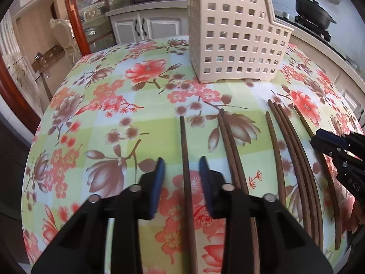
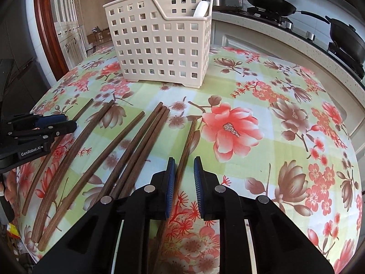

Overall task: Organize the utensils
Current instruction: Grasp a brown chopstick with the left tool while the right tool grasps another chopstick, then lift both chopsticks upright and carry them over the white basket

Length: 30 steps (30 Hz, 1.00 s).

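Several dark wooden chopsticks lie side by side on the floral tablecloth (image 1: 102, 118). My left gripper (image 1: 182, 173) straddles the leftmost chopstick (image 1: 184, 137); table shows on both sides of the stick, so the jaws stand open. My right gripper (image 2: 184, 173) straddles the rightmost chopstick (image 2: 190, 137), which lies close to the left pad (image 2: 171, 178), with a thin gap to the other. A cream perforated utensil basket (image 1: 232, 34) (image 2: 159, 45) stands upright behind the chopsticks. Each gripper appears in the other's view: the right gripper (image 1: 319, 141) and the left gripper (image 2: 66, 122).
A white object (image 2: 202, 8) leans inside the basket. Other chopsticks (image 2: 136, 150) lie between the two grippers. Behind the table runs a counter (image 2: 296, 45) with dark pans (image 2: 269, 2). White cabinets (image 1: 146, 27) and a red wooden door frame (image 1: 75, 22) stand further back.
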Each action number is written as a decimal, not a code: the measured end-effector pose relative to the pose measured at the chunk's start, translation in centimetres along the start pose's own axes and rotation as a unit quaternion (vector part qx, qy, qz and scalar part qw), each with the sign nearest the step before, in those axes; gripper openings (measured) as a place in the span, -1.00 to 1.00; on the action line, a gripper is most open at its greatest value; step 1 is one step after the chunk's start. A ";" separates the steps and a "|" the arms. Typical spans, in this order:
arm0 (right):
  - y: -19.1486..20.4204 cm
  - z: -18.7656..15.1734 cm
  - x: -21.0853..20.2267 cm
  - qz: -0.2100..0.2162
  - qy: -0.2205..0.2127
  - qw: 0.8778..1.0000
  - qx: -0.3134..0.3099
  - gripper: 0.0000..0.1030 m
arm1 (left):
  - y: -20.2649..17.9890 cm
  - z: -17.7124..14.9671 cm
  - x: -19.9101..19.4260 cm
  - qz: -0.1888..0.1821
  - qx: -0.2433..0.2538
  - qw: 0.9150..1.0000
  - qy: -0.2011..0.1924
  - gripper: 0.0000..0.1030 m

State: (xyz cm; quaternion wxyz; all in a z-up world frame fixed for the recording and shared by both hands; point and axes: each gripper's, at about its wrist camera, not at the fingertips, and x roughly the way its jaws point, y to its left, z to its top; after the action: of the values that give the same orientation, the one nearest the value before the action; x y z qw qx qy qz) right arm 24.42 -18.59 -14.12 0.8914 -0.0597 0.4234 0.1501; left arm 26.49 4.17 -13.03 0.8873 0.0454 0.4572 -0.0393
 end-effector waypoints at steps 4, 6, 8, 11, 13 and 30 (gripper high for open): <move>0.2 0.0 0.0 -0.002 0.000 1.000 -0.005 -0.74 | -1.3 -0.3 -0.1 0.008 0.030 0.999 -0.011 -0.88; 0.3 0.0 0.0 -0.002 -0.001 1.000 -0.006 -0.82 | -1.4 -0.5 -0.2 0.012 0.028 0.999 -0.020 -0.88; 0.3 0.0 0.0 -0.002 -0.001 1.000 -0.003 -0.85 | -1.1 -0.8 -0.4 0.004 0.015 1.000 -0.026 -0.89; 0.1 -0.1 -0.3 0.002 -0.004 1.000 0.006 -0.88 | -0.5 -1.2 -0.8 -0.004 -0.003 0.999 -0.033 -0.89; 0.0 -0.1 -0.8 0.004 -0.012 1.000 0.011 -0.88 | -0.2 -1.4 -1.6 -0.005 -0.010 0.999 -0.042 -0.89; 1.5 2.2 -9.8 0.010 -0.141 0.990 0.005 -0.88 | -0.2 -1.5 -12.6 -0.007 -0.030 0.979 -0.201 -0.89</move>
State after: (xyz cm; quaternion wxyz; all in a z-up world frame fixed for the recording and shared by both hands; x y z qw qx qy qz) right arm 19.73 -18.78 -5.11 0.9409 -0.0289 0.2950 0.1636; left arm 18.01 4.46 -3.64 0.9618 0.0063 0.2708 -0.0402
